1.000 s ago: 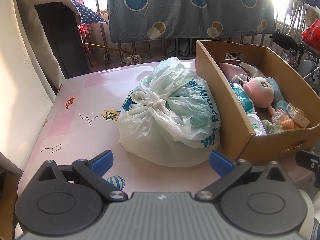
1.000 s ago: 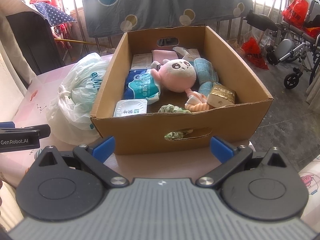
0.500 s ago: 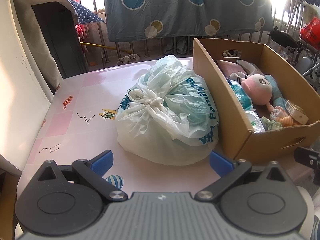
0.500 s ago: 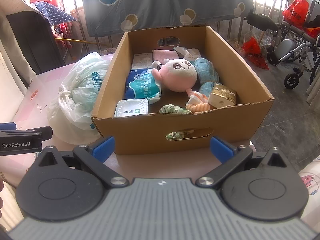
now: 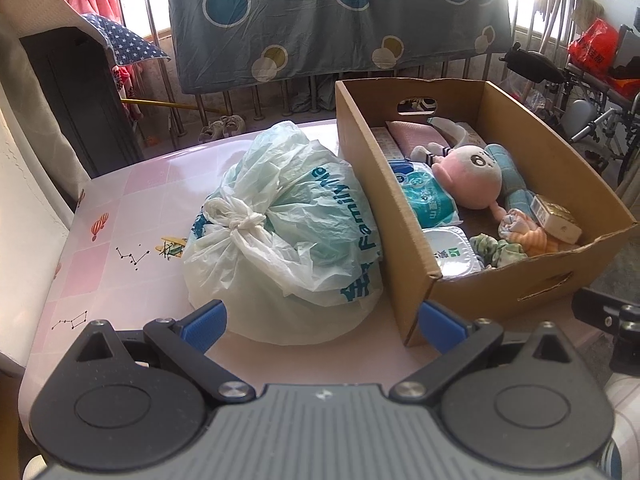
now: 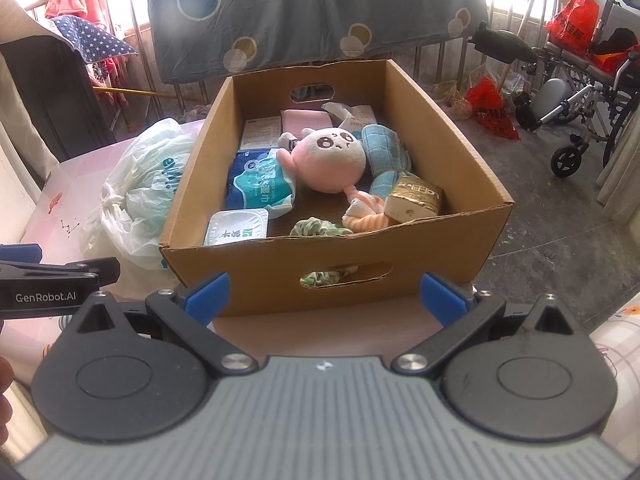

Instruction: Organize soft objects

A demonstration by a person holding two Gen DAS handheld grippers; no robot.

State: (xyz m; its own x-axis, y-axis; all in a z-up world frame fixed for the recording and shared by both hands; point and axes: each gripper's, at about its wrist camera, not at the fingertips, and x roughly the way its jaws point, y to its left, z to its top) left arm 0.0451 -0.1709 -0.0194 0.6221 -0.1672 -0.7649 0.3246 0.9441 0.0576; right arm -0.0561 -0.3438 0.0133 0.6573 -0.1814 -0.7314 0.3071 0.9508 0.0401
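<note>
A cardboard box (image 6: pixel 472 168) (image 5: pixel 360 152) stands on the pink table and holds a pink plush toy (image 6: pixel 330 162) (image 5: pixel 470 176), a blue cloth (image 6: pixel 384 148), a blue wipes pack (image 6: pixel 258 186), a green scrunchie (image 6: pixel 320 227), an orange-striped sock (image 6: pixel 366 216) and small packets. A knotted white plastic bag (image 5: pixel 280 240) (image 6: pixel 136 196) lies against the box's left side. My left gripper (image 5: pixel 322 322) is open just short of the bag. My right gripper (image 6: pixel 324 294) is open in front of the box's near wall. Both hold nothing.
The pink patterned table (image 5: pixel 120 232) stretches to the left of the bag. A blue dotted sheet (image 5: pixel 340 16) hangs over railings behind. A wheelchair (image 6: pixel 576 92) and red bags (image 6: pixel 490 108) stand on the floor to the right. A dark cabinet (image 5: pixel 68 100) is at far left.
My left gripper has moved a little right and closer to the bag and box. My right gripper has barely moved. Both stay open.
</note>
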